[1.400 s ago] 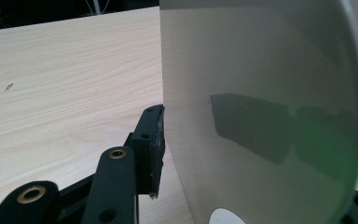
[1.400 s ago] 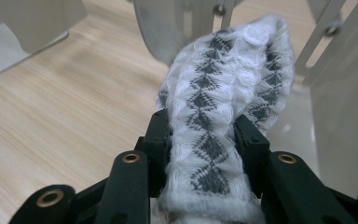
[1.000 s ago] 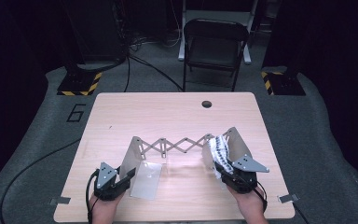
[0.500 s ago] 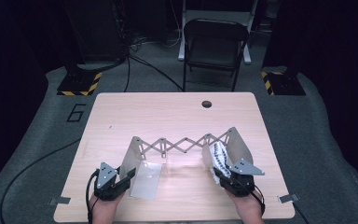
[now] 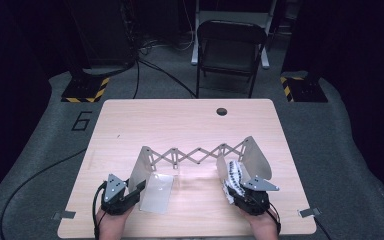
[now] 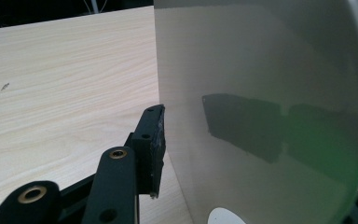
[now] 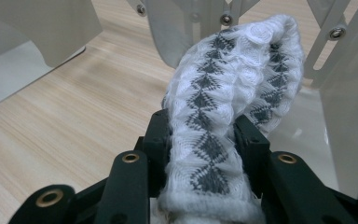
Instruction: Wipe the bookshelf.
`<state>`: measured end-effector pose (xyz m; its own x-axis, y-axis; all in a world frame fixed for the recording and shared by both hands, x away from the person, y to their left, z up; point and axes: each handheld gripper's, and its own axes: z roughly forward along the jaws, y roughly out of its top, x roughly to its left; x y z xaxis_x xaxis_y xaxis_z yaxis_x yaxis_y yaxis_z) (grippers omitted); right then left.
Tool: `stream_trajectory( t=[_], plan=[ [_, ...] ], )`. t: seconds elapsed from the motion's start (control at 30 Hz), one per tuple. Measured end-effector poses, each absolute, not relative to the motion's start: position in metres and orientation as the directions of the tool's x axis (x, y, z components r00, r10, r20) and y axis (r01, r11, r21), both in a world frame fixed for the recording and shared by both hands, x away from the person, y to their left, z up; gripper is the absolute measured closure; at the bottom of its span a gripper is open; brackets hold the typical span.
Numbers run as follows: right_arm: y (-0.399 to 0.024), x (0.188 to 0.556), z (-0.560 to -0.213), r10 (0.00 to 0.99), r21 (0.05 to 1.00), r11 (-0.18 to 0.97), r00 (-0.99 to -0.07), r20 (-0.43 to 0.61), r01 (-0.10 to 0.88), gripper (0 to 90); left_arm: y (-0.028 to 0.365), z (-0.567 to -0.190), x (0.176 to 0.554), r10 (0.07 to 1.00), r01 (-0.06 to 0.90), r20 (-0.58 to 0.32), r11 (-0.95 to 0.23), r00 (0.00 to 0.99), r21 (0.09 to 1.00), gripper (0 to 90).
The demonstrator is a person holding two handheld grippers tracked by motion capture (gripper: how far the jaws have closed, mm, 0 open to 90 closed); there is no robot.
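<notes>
A pale scissor-link folding rack (image 5: 197, 152) stands across the middle of the wooden table (image 5: 180, 120), with an upright panel at each end. My left gripper (image 5: 139, 186) grips the left panel (image 5: 139, 167). In the left gripper view one finger (image 6: 151, 144) presses on this panel (image 6: 261, 70), and the other finger shows as a dark shape through it. My right gripper (image 5: 231, 187) is shut on a white sock with a grey diamond pattern (image 5: 235, 175), low beside the right panel (image 5: 256, 157). In the right gripper view the sock (image 7: 223, 93) arches up from between the jaws of the gripper (image 7: 203, 123).
A flat grey plate (image 5: 157, 192) lies on the table beside the left panel. A cable hole (image 5: 222, 111) sits near the far edge. Behind the table are a folding chair (image 5: 230, 45) and two striped stand bases (image 5: 82, 92). A cable runs over the floor at left.
My right gripper has come down toward the table with the sock in it. The left gripper and the rack have stayed where they were.
</notes>
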<state>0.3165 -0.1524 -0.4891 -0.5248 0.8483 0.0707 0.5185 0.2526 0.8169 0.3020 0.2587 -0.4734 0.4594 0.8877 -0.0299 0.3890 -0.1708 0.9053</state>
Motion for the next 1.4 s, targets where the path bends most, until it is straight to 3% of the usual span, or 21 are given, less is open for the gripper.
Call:
stream_trajectory(
  t=[0.33, 0.6, 0.8, 1.17, 1.4],
  plan=[
    [-0.152, 0.308, -0.427, 0.839, 0.906, 0.219, -0.544, 0.015, 0.362, 63.1, 0.258, -0.473, 0.302, 0.875, 0.401, -0.020, -0.201, 0.484, 0.893, 68.0],
    [-0.152, 0.310, -0.473, 0.849, 0.849, 0.215, -0.522, 0.082, 0.482, 63.1, 0.258, -0.473, 0.301, 0.888, 0.416, -0.035, -0.179, 0.458, 0.892, 74.7],
    [-0.155, 0.310, -0.480, 0.848, 0.834, 0.259, -0.528, 0.046, 0.487, 63.2, 0.255, -0.470, 0.297, 0.890, 0.413, -0.047, -0.163, 0.453, 0.896, 74.2],
    [-0.152, 0.307, -0.401, 0.839, 0.935, 0.199, -0.545, -0.008, 0.292, 63.2, 0.251, -0.464, 0.291, 0.872, 0.418, -0.058, -0.174, 0.487, 0.892, 73.3],
    [-0.133, 0.309, -0.392, 0.804, 0.944, 0.194, -0.595, 0.003, 0.266, 63.0, 0.250, -0.463, 0.290, 0.856, 0.394, -0.089, -0.139, 0.509, 0.909, 65.1]
  ],
)
